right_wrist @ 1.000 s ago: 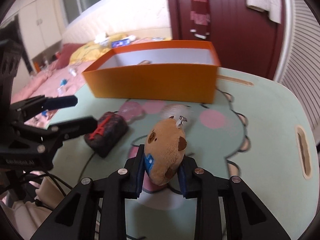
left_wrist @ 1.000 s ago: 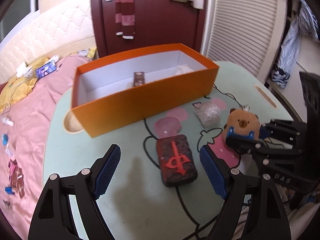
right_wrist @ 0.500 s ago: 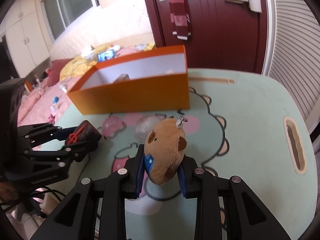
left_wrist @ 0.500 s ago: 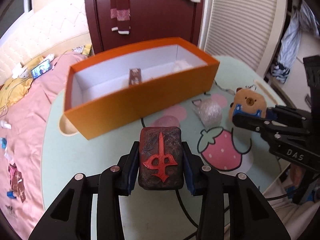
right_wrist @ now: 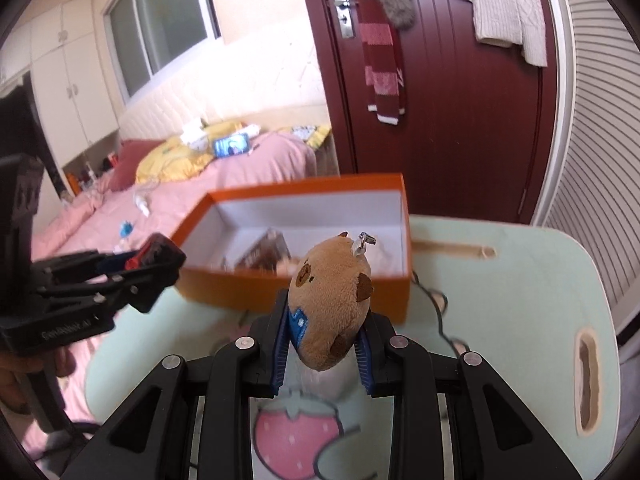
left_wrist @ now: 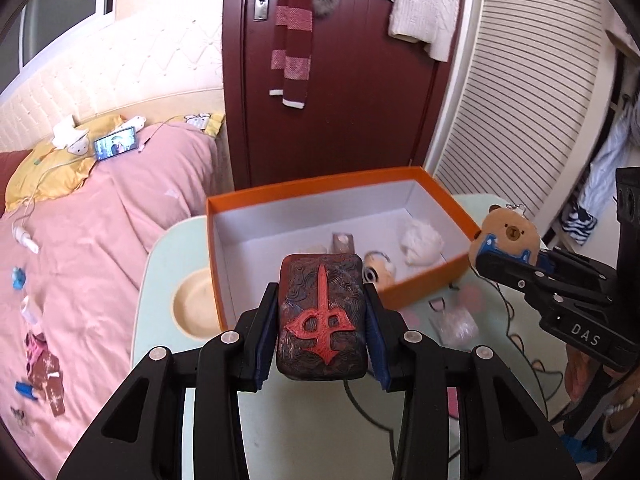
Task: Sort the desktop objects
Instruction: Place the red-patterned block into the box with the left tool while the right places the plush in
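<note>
Two loads up at once, both bound for the orange box.

Both of your grippers are clamped on cargo: the left gripper [left_wrist: 322, 316] has its fingers closed on the sides of the dark block with the red raised symbol [left_wrist: 321, 312], held above the surface [left_wrist: 304, 432] just short of the orange box [left_wrist: 404, 294]; the right gripper [right_wrist: 324, 342] has its fingers squeezed on the capybara plush keychain [right_wrist: 330, 306], near the box's right end. Carry each load clear over the near wall before you let go, and drop it into bare floor, away from the white fluffy ball [left_wrist: 422, 242] and the small pieces already inside. A clear wrapped lump [left_wrist: 456, 322] lies on the surface outside the box.
</note>
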Motion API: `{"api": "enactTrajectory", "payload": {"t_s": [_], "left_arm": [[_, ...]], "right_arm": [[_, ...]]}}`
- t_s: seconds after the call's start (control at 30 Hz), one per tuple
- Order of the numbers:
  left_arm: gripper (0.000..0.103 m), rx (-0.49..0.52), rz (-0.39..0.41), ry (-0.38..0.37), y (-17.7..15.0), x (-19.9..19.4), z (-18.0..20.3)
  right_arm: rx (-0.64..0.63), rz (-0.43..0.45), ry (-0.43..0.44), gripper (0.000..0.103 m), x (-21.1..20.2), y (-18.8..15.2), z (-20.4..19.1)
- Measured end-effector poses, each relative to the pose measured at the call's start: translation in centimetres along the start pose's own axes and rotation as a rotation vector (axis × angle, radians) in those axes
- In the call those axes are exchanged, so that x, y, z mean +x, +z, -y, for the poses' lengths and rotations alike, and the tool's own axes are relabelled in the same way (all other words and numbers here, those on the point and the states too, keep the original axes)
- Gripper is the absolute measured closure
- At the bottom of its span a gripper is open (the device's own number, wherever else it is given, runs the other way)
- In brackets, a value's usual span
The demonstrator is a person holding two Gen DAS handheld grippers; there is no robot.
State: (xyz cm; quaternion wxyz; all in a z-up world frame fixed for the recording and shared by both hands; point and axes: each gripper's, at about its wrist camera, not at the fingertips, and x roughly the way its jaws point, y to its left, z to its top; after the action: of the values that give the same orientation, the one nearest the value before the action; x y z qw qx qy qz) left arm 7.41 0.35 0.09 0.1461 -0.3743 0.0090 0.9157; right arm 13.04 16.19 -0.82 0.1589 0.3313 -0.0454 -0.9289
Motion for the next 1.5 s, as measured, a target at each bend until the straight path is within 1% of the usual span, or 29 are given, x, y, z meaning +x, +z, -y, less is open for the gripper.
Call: {"api": "enactTrajectory", "payload": {"t_s": [0.1, 0.23, 0.4, 0.63, 0.83, 1.07, 1.13, 1.2, 1.23, 1.27, 1.3, 1.33, 1.4, 1.5], "left_arm": [[0.062, -0.013, 0.008, 0.006, 1.1, 0.8, -0.6], [0.062, -0.036, 0.003, 0.011, 1.9, 2.2, -1.4], [0.062, -0.064, -0.006, 0.019, 2.8, 3.8, -2.5], [0.062, -0.105, -0.028, 0.038, 3.5, 6.1, -4.0], [0.062, -0.109, -0.052, 0.040, 3.3, 7.0, -4.5], [0.062, -0.086, -0.029, 0.048, 3.5, 6.6, -4.0], [0.062, -0.076, -0.020, 0.051, 3.6, 6.4, -3.8], [0.055, -0.067, -0.011, 0.055, 3.7, 6.2, -3.6], [0.042, -0.063, -0.007, 0.057, 3.7, 6.1, -3.5], [0.032, -0.058, -0.003, 0.058, 3.8, 6.0, -3.4], [0.026, -0.054, 0.002, 0.060, 3.8, 5.9, -3.3], [0.022, -0.049, 0.006, 0.062, 3.9, 5.8, -3.2], [0.022, -0.041, 0.014, 0.065, 3.9, 5.7, -3.1], [0.022, -0.052, 0.005, 0.073, 3.9, 5.5, -3.4]], "right_arm": [[0.006, 0.016, 0.007, 0.076, 1.0, 1.6, 0.1], [0.013, 0.016, 0.010, 0.076, 2.5, 3.2, 0.2], [0.007, -0.014, 0.003, 0.076, 4.9, 4.3, 0.1], [0.004, -0.058, 0.009, 0.075, 7.6, 4.9, -0.3], [0.020, -0.083, 0.005, 0.075, 8.9, 5.0, 0.0], [0.023, -0.091, 0.006, 0.075, 9.3, 5.1, 0.2], [0.021, -0.091, 0.009, 0.074, 9.4, 5.2, 0.2], [0.020, -0.083, 0.006, 0.068, 9.3, 5.2, 0.2], [0.020, -0.079, 0.004, 0.064, 9.3, 5.3, 0.2], [0.023, -0.073, 0.002, 0.051, 9.3, 5.3, 0.2], [0.029, -0.062, 0.001, 0.043, 9.1, 5.3, 0.2], [0.038, -0.047, 0.002, 0.042, 8.9, 5.3, 0.3], [0.045, -0.038, 0.003, 0.042, 8.7, 5.3, 0.4], [0.047, -0.036, -0.006, 0.042, 8.4, 5.2, 0.6]]}}
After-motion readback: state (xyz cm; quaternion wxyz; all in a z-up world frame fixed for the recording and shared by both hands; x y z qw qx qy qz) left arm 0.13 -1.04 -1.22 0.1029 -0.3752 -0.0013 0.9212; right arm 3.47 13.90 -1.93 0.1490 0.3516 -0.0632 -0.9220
